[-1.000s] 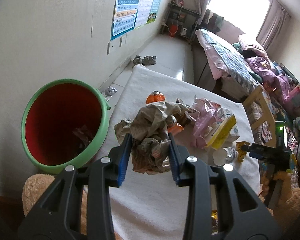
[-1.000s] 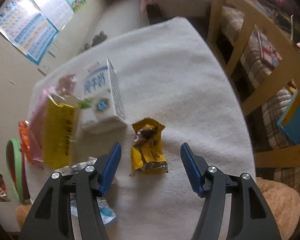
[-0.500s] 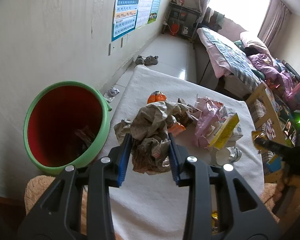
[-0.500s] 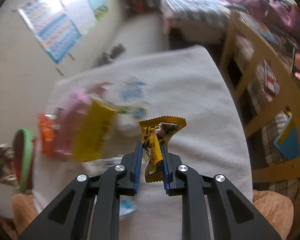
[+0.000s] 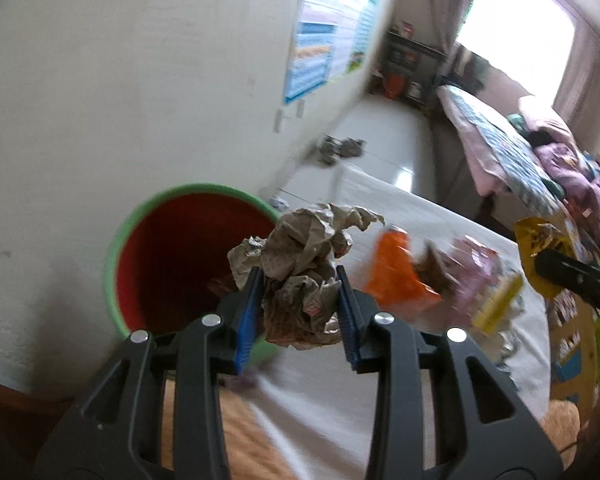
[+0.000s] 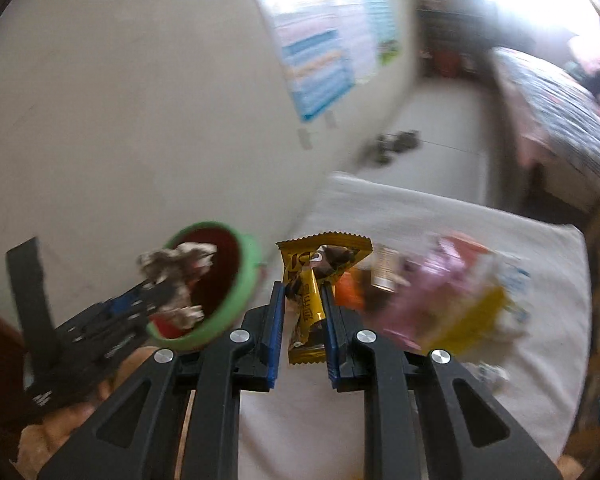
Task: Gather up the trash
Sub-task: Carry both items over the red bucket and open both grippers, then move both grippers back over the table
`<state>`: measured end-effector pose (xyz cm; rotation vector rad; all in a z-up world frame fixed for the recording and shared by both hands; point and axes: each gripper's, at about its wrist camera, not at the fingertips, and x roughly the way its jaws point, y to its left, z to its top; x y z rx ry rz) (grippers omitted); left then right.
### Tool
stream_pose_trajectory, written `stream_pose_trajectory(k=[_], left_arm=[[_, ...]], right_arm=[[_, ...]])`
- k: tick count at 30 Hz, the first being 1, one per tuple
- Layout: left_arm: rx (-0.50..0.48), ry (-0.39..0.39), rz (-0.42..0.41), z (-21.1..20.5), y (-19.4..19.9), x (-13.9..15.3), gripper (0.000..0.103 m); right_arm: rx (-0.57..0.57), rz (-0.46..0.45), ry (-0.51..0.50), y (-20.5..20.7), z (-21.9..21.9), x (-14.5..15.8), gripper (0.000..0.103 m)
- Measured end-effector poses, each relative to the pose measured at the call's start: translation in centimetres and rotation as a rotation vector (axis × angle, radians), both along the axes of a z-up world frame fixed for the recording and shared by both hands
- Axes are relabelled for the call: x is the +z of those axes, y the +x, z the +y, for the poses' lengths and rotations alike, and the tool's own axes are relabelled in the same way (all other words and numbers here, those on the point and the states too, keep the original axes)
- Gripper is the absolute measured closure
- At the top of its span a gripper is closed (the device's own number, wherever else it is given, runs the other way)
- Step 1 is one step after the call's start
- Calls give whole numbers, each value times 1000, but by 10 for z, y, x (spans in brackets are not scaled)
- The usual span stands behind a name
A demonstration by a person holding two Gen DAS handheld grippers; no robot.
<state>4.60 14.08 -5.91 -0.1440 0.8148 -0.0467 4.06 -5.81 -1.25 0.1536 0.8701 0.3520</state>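
Across the lower right of both wrist views spreads a table (image 5: 400, 412) draped in a white, towel-like cloth, its near edge meeting something tan and fuzzy at the bottom of the frame. On the cloth, blurred, lie the remaining scraps: an orange wrapper (image 5: 396, 280), a pink bag (image 5: 476, 268) and a yellow box (image 5: 498, 300). At centre left of the left wrist view stands a bin (image 5: 116, 248) with a green rim and red inside, on the floor between the table and a plain cream wall. A blue-and-white poster (image 5: 328, 40) hangs on that wall toward the upper middle, and a pair of shoes (image 5: 340, 150) sits on the pale floor beneath it. A bed (image 5: 512, 148) piled with quilts fills the right side under a bright, curtained window (image 5: 516, 28) at upper right.

The left gripper (image 5: 300, 300) is clenched on a crumpled brown paper wad (image 5: 304, 256), which hangs in front of the bin's mouth at its table-side rim. The right gripper (image 6: 303, 320) clamps a yellow candy wrapper (image 6: 312, 276), held upright above the cloth just right of the bin in its own view.
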Motion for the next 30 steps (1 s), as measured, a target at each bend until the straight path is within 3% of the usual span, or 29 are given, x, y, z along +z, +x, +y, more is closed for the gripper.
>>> stream_pose_trajectory(k=[5, 11, 15, 17, 18, 22, 30], left_arm=[[103, 22, 19, 42, 9, -4, 69], [177, 36, 59, 75, 26, -21, 69], [199, 29, 96, 90, 31, -36, 66], [208, 17, 109, 95, 32, -43, 59], [218, 12, 115, 97, 33, -46, 49], [244, -35, 129, 104, 33, -56, 38], [227, -48, 128, 99, 26, -54, 38]], right_arm=[[139, -102, -90, 12, 69, 3, 85], [243, -7, -57, 51, 116, -34, 85], [265, 47, -46, 67, 129, -54, 83], [269, 56, -50, 75, 135, -61, 83], [274, 62, -52, 77, 137, -63, 80], [278, 87, -50, 84, 148, -71, 56], [210, 89, 47, 71, 120, -56, 52]])
